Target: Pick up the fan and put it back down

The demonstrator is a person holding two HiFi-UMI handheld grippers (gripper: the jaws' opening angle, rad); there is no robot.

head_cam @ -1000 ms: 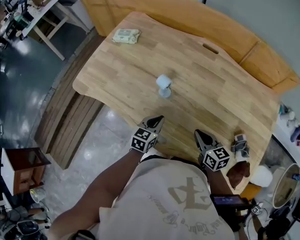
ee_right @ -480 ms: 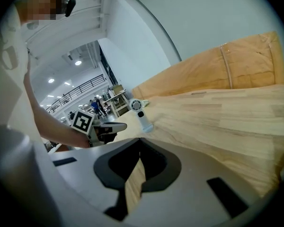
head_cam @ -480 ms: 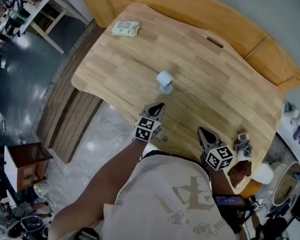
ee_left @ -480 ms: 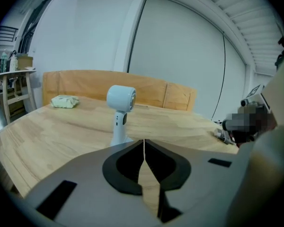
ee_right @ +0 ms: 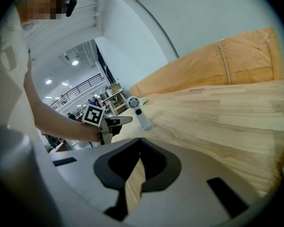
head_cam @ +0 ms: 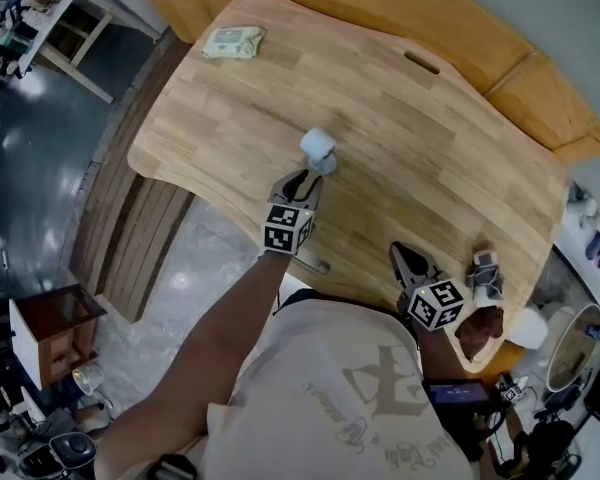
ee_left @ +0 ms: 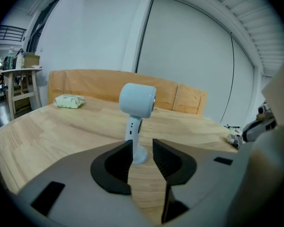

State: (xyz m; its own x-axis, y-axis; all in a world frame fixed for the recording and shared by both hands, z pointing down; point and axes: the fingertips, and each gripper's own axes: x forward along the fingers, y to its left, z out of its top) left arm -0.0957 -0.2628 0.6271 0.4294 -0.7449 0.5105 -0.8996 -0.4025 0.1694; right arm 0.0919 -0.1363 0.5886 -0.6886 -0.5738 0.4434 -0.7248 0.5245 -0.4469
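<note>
A small pale blue fan stands upright on the wooden table, its head on a thin stem. My left gripper points at it from the near edge. Its jaws have just been opening and now stand apart, with nothing between the pads. The fan's stem and foot show through the gap, just past the tips. My right gripper hovers over the table's near right part, away from the fan, with its tips together and empty. In the right gripper view the fan and the left gripper are at the left.
A pack of wipes lies at the table's far left corner. Small objects sit by the near right edge. An orange padded bench runs behind the table. The table's near edge drops to the floor under my left arm.
The left gripper has moved forward across the table edge up to the fan, and its jaws have gone from shut to apart. The right gripper has stayed nearly still.
</note>
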